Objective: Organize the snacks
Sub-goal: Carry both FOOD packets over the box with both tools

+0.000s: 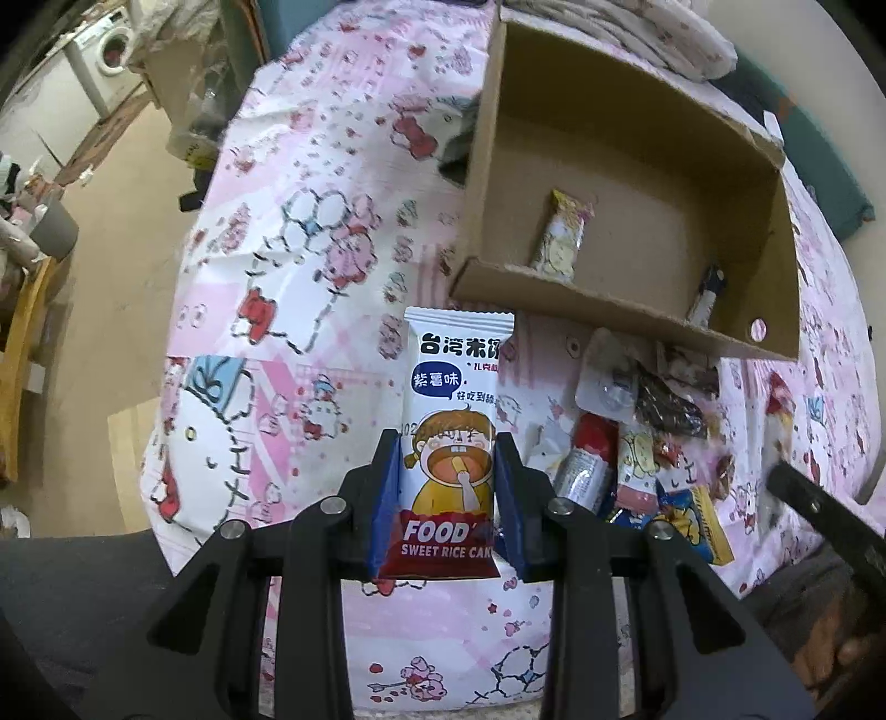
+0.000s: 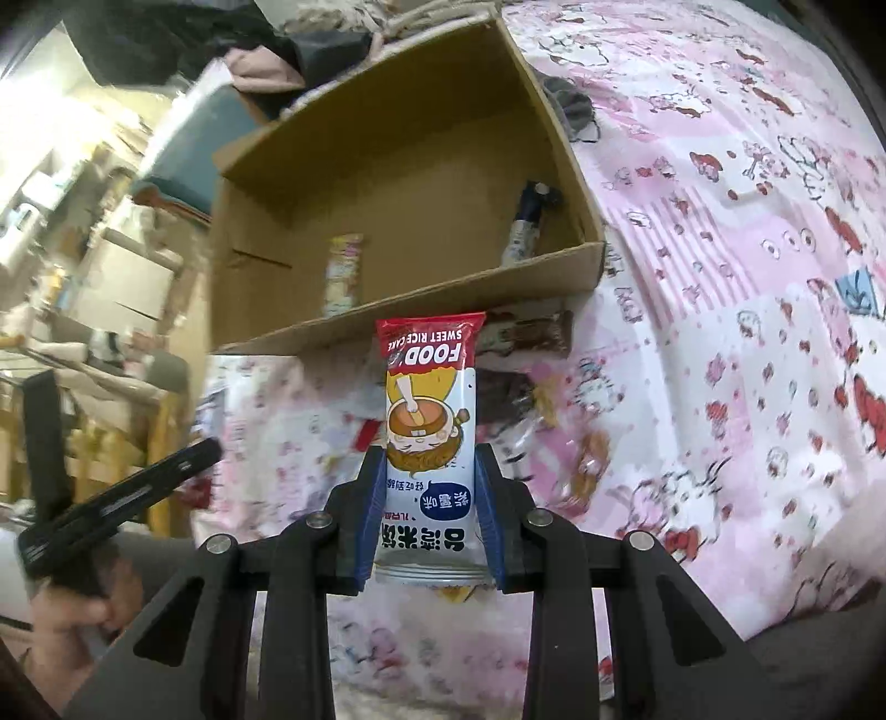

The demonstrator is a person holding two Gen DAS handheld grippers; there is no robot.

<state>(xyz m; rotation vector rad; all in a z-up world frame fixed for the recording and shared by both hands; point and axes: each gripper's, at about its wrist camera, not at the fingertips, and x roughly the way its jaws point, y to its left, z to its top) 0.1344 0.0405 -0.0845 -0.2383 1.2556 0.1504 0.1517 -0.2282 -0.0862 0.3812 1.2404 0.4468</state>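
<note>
1. I'm over a bed spread with a pink cartoon-print sheet [image 1: 310, 232]; bare floor and a washing machine [image 1: 111, 52] sit at the upper left of the left wrist view.
2. My left gripper [image 1: 447, 493] is clamped on a sweet rice cake packet [image 1: 451, 443], blue pads pressing both long edges. The packet is white with a cartoon child, a red band reading "FOOD" at the near end and a crimped seal at the far end.
3. My right gripper [image 2: 427, 509] is likewise closed on a second rice cake packet [image 2: 429, 421], held the other way round with the red band pointing away from me.
4. The cardboard box [image 1: 775, 266] fills the upper right of the left view, open side towards me. A yellow-pink snack bar [image 1: 556, 238] and a dark-capped tube packet [image 1: 706, 293] lie inside, well apart, with bare cardboard between them.
5. The box's near wall edge stands just beyond each held packet's far tip.
6. A loose pile of snacks [image 1: 626, 471] lies on the sheet at lower right, just beside my left gripper.
</note>
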